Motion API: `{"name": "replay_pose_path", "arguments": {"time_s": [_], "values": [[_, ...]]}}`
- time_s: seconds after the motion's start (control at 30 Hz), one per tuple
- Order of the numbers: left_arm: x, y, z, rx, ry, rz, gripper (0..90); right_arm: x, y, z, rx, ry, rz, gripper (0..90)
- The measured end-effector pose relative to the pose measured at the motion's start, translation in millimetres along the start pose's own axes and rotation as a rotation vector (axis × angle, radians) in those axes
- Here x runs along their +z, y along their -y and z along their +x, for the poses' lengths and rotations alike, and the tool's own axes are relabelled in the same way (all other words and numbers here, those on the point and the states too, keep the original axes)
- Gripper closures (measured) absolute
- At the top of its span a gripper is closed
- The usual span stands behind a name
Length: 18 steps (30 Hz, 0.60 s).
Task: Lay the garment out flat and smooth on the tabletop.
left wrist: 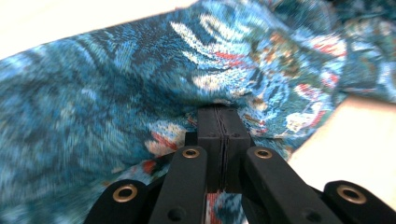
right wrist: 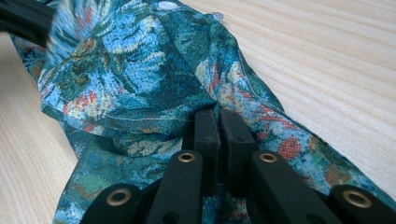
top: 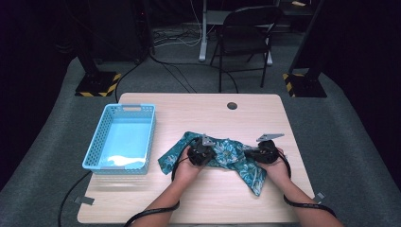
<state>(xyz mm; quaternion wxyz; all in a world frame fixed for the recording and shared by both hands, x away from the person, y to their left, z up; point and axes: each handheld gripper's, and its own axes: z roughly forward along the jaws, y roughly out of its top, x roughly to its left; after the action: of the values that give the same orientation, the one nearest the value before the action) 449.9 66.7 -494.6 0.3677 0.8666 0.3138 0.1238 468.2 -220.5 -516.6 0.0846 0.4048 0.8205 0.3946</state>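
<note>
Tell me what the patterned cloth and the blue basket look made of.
Cloth: thin woven fabric, matte, teal floral print; it creases and drapes, with a stitched hem and a white button, so likely a garment. Basket: moulded plastic, slightly glossy, with perforated lattice walls.

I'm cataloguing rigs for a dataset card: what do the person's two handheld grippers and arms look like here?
Both the left gripper and right gripper are black, each topped by a grey three-cornered plate and trailing a black cable. Up close, the jaws are flat black blocks on linkage bars with brass-coloured rivets. The forearms are bare, with no sleeves in sight.
</note>
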Motion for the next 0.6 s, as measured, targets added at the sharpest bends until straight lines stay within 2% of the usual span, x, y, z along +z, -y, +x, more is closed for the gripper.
{"name": "replay_pose_path", "arguments": {"time_s": [0.2,0.33,0.43,0.6], "values": [[-29.5,-1.6,-1.4,0.024,-0.004,-0.038,89.2,-0.9,-1.2,3.5,-0.021,0.009,0.006,86.5],[-51.7,-4.7,-3.5,0.042,-0.011,-0.063,89.2,-8.3,-6.1,9.3,-0.037,-0.01,-0.017,86.5],[-70.5,-6.6,-3.5,0.063,-0.022,-0.067,89.2,-21.9,-15.6,19.8,-0.086,-0.035,-0.043,86.5],[-107.4,-3.6,-2.0,0.067,-0.029,-0.078,89.2,-50.8,-28.7,44.7,-0.189,-0.107,-0.065,86.5]]}}
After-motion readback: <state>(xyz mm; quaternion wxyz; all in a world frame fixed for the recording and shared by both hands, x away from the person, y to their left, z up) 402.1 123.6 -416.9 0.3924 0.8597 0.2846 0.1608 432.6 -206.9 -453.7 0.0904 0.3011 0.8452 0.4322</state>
